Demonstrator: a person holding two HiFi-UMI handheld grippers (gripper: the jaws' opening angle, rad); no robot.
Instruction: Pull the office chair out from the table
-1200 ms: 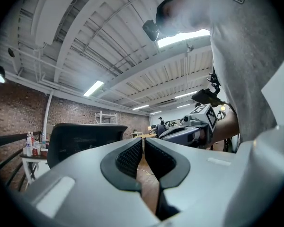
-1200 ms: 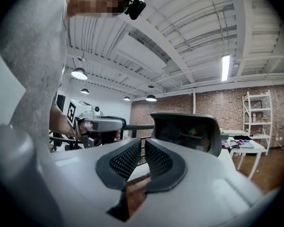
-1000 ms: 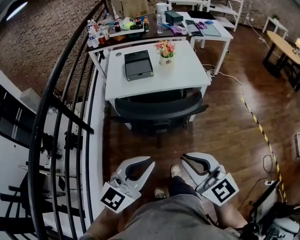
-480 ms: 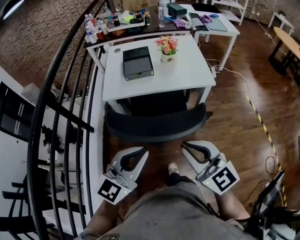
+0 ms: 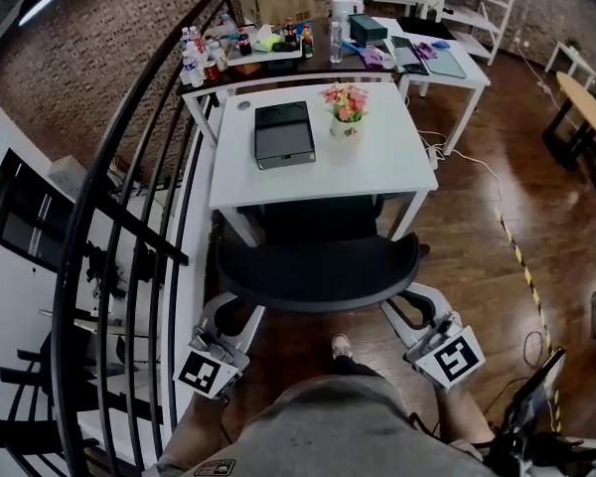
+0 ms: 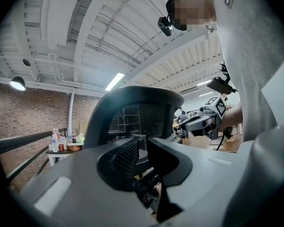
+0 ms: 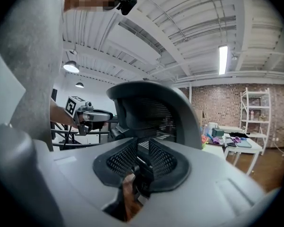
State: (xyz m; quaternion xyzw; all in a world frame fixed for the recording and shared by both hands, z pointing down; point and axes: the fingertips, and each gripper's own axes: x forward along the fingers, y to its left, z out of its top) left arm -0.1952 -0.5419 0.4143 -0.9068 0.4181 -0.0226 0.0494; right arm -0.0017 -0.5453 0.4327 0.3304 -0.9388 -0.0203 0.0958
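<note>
The office chair (image 5: 318, 266) sits tucked in at the near edge of the white table (image 5: 377, 167), seat under the top, curved back facing the person. The left gripper (image 5: 230, 314) is right by the left end of that back, and the right gripper (image 5: 402, 304) is by the right end. Both pairs of jaws have just been easing apart, leaving a narrow gap with nothing clamped between them. No grip yet, I'd say, so the whole pull is yet to come.
</note>
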